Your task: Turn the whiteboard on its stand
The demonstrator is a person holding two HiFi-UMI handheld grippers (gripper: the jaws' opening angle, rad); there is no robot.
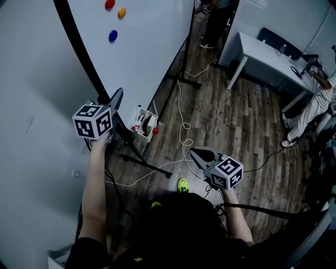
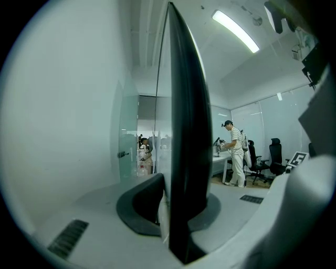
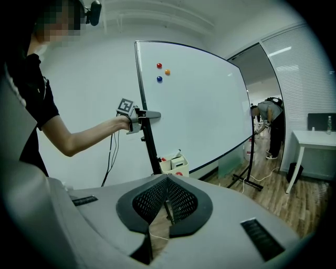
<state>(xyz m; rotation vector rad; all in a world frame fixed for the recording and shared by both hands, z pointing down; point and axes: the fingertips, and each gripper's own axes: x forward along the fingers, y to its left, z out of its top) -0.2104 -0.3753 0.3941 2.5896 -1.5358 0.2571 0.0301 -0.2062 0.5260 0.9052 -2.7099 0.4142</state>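
The whiteboard (image 1: 142, 47) stands upright on its stand (image 1: 140, 155), its white face running from the near left away toward the far end of the room. The left tongs (image 1: 117, 95) are clamped on the board's near black edge, one jaw on each side of the frame. In the left gripper view that dark edge (image 2: 186, 131) rises straight up from between the pads of the left tongs (image 2: 176, 213), which press against it. From the right gripper view the grip sits partway up the near upright edge, below the magnets, with the left tongs (image 3: 150, 114) pointing roughly level into the board (image 3: 205, 110).

The right tongs (image 1: 196, 153) are well apart from the board, out over the wooden floor (image 1: 236, 121) to its right. Their meshed pads are closed together at the tips with nothing between them (image 3: 167, 195).

Three magnets sit high on the face: red (image 1: 109, 4), orange (image 1: 122, 12) and blue (image 1: 113, 35), close to one another. A small white basket (image 1: 143, 125) holding markers hangs near the bottom of the board, just beside the near stand leg. A white cable (image 1: 184, 128) trails across the floor between the stand's feet. At the far right is a white surface (image 1: 268, 55), and a person (image 1: 215, 21) stands beyond the board's far end
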